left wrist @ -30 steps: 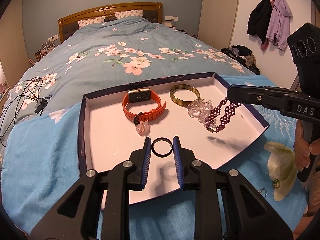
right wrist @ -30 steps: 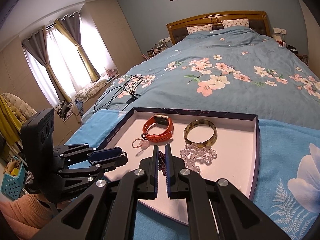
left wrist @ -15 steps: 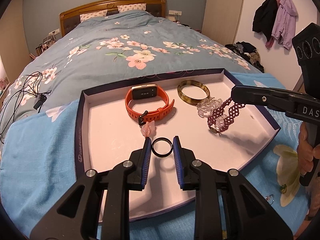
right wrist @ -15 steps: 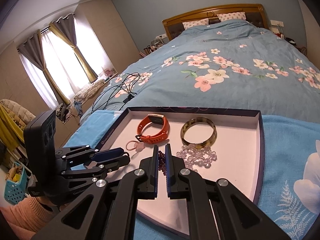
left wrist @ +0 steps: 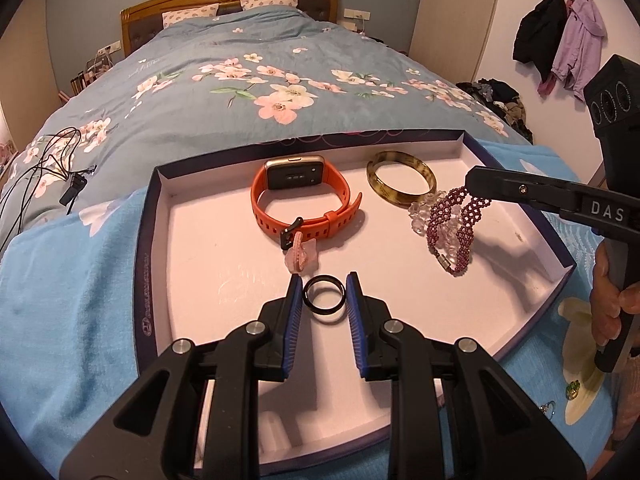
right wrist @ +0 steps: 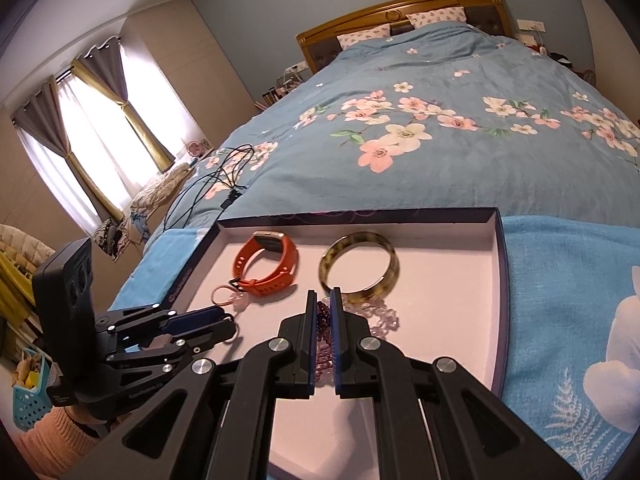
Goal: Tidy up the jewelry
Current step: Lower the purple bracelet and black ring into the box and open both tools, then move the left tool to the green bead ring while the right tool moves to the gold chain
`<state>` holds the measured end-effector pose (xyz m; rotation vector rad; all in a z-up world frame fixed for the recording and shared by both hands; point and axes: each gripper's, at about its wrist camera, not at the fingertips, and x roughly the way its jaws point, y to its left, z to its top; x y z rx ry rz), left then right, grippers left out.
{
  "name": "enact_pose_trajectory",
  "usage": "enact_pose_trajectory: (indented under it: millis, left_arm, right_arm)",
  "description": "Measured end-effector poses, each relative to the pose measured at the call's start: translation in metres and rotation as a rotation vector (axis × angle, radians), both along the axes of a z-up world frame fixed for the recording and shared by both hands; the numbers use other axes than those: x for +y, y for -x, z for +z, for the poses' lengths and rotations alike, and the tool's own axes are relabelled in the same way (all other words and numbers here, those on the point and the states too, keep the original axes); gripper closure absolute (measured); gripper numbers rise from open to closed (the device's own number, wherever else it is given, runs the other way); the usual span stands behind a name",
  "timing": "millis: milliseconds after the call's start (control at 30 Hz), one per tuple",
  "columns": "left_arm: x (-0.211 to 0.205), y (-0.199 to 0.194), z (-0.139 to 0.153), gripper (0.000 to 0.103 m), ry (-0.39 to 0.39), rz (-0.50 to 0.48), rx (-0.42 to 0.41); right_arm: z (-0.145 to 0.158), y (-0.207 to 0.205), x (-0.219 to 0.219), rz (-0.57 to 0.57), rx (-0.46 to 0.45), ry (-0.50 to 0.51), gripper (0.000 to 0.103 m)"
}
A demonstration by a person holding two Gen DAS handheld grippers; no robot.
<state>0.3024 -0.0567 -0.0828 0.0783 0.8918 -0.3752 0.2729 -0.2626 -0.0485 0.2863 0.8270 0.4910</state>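
A shallow white tray [left wrist: 208, 248] with a dark rim lies on the bed. My left gripper [left wrist: 324, 300] is shut on a black ring [left wrist: 324, 299], held just over the tray's near part. My right gripper [right wrist: 325, 312] is shut on a purple beaded bracelet [left wrist: 456, 220], which hangs down onto the tray's right side, over a clear bead bracelet [left wrist: 418, 216]. In the tray also lie an orange smartwatch [left wrist: 304, 196], a tortoiseshell bangle [left wrist: 400, 176] and a pink hair tie with a charm [left wrist: 302, 254].
The tray sits on a light blue cloth [left wrist: 68, 280] over a floral duvet [left wrist: 260, 80]. Black cables [left wrist: 44, 168] lie at the left. Small earrings [left wrist: 572, 390] lie on the cloth right of the tray. Coats [left wrist: 560, 40] hang on the wall.
Both grippers have moved lower and closer to the tray. The purple bracelet, earlier hanging, now rests partly on the tray floor. The ring stays gripped.
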Motion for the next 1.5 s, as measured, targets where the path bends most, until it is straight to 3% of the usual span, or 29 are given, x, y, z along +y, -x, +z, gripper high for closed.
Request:
enact_pose_trajectory:
  millis: [400,700,833,1100,1300,1500]
  left_arm:
    - [0.000,-0.005,-0.001,0.080,0.008,0.008,0.004]
    - [0.013,0.010,0.019,0.065,0.024,0.036,-0.061]
    - [0.026,0.032,0.037,0.052,0.050,0.051,-0.107]
    - [0.038,0.096,0.063,0.052,0.060,-0.006,-0.197]
    - [0.034,0.138,0.054,0.052,0.058,-0.061,-0.188]
    - [0.032,0.168,0.034,0.052,0.075,-0.107,-0.125]
  right_arm:
    - [-0.007,-0.007,-0.003,-0.036,0.014,0.031,0.095]
    - [0.000,0.006,-0.009,-0.051,-0.003,0.035,0.084]
    - [0.014,0.027,-0.011,-0.034,-0.049,0.051,0.072]
    - [0.033,0.082,-0.002,0.079,-0.124,0.116,0.072]
    - [0.025,0.123,0.000,0.132,-0.117,0.183,0.071]
    - [0.006,0.156,-0.012,0.114,-0.081,0.220,0.071]
